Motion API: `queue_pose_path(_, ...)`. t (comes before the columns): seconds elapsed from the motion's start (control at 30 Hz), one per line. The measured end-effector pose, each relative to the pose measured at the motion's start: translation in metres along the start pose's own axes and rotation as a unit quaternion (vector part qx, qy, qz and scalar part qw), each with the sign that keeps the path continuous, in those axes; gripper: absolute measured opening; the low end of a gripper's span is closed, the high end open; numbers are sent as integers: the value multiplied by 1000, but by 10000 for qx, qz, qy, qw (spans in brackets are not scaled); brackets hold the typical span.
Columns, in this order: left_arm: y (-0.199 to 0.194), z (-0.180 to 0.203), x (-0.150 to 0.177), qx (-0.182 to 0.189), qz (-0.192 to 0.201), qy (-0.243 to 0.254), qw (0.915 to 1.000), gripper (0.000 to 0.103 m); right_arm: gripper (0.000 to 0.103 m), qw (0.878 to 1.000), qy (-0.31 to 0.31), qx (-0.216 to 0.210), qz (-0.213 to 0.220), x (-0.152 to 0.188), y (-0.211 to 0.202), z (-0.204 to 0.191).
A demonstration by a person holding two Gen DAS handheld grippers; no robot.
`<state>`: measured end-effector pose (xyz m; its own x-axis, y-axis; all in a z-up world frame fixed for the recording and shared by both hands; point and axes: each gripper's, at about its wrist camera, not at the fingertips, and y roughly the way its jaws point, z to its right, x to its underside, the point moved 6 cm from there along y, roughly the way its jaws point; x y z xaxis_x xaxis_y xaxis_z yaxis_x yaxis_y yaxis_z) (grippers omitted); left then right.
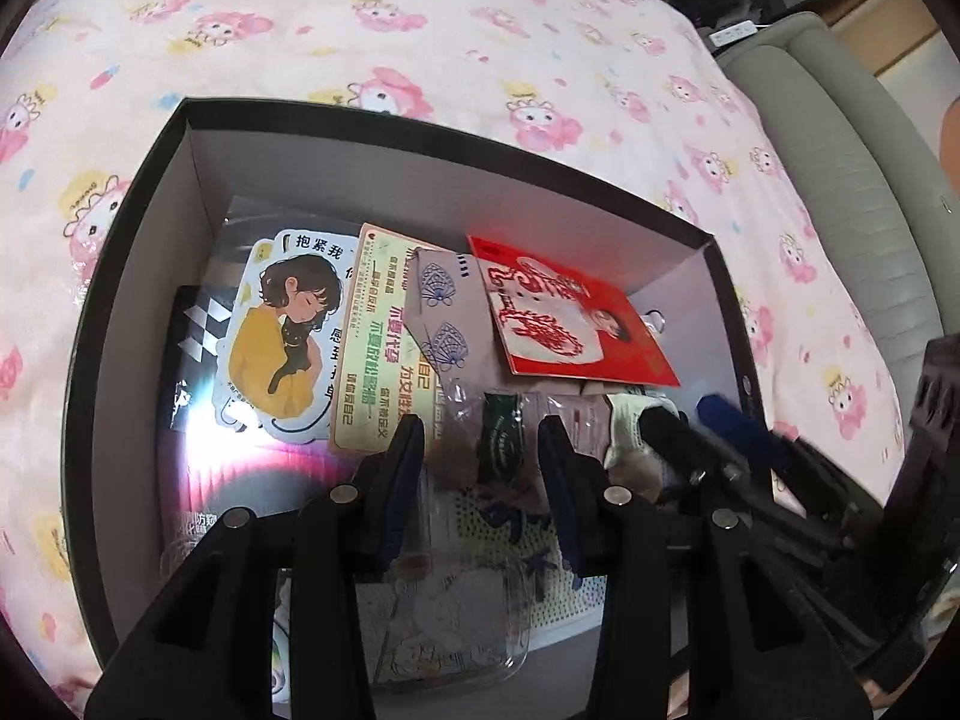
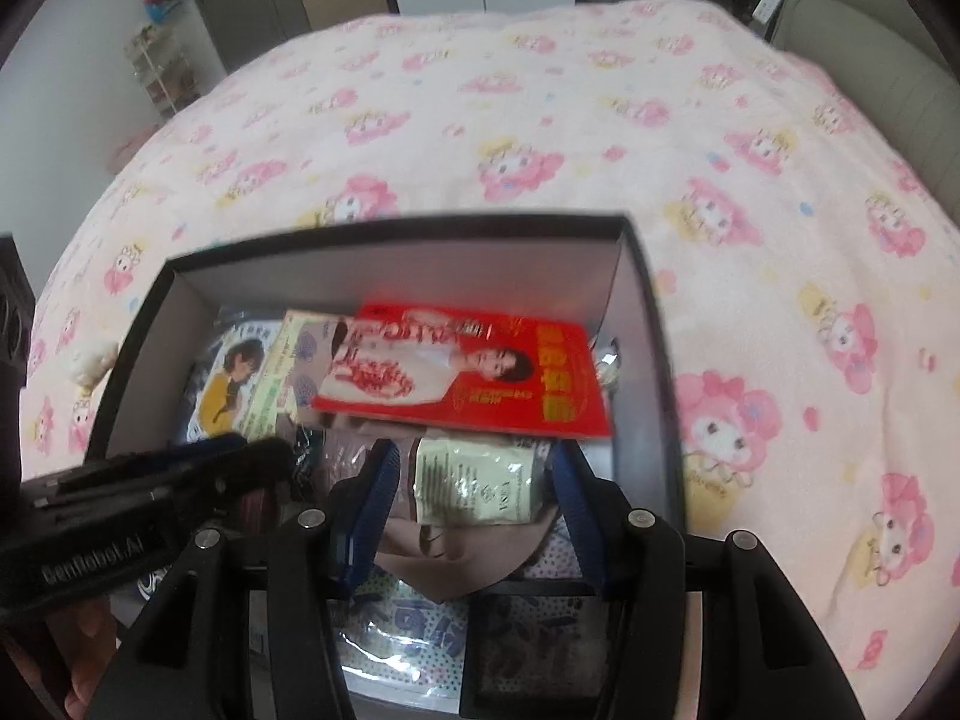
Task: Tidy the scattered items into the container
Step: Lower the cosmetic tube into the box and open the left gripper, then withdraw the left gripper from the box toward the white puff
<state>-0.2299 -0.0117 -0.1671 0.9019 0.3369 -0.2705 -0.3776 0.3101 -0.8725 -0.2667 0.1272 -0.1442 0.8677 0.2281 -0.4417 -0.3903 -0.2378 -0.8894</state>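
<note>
1. My left gripper [image 1: 480, 450] hangs half open over the box [image 1: 129, 252] on the bed [image 1: 480, 30], gripping nothing; a green packet [image 1: 501, 438] lies below.
2. My right gripper [image 2: 474, 480] straddles a pale sachet [image 2: 480, 480], pads clear, probably just dropped.
3. A red card [image 2: 480, 372] and a sticker [image 1: 276, 330] lie overlapped inside.

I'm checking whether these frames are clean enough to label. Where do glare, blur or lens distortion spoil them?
Left wrist view: sharp overall, but a white glare patch washes out glossy wrapping low on the left inside the box, whose rim bows from fisheye. Right wrist view: softer, with the red card and blanket smeared; corners dark in both.
</note>
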Motion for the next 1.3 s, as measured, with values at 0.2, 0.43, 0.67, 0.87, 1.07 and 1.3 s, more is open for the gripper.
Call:
queue_pose_path(0.2, 16, 0, -5, -160, -183, 34, 9997, 38, 50, 9990, -225, 392, -48, -1, 11, -3)
queue_pose_path(0.43, 8, -3, -1, 116, -95, -27, 9999, 38, 50, 9990, -221, 395, -60, 2, 10, -4)
queue_pose_path(0.67, -34, 8, 8, 39, 351, 326, 9988, 40, 50, 9988, 311, 257, 276, 0, -14, -6)
queue_pose_path(0.87, -71, 10, 27, 150, 591, 462, 9971, 42, 50, 9984, 168, 92, 534, 7, -44, -22)
queue_pose_path(1.07, -107, 14, 46, 255, 815, 670, 9941, 49, 50, 9956, -365, 92, 859, 19, -81, -48)
queue_pose_path(1.3, -148, 3, 65, 167, 976, 906, 9909, 49, 51, 9932, -232, -191, 1124, 43, -118, -78)
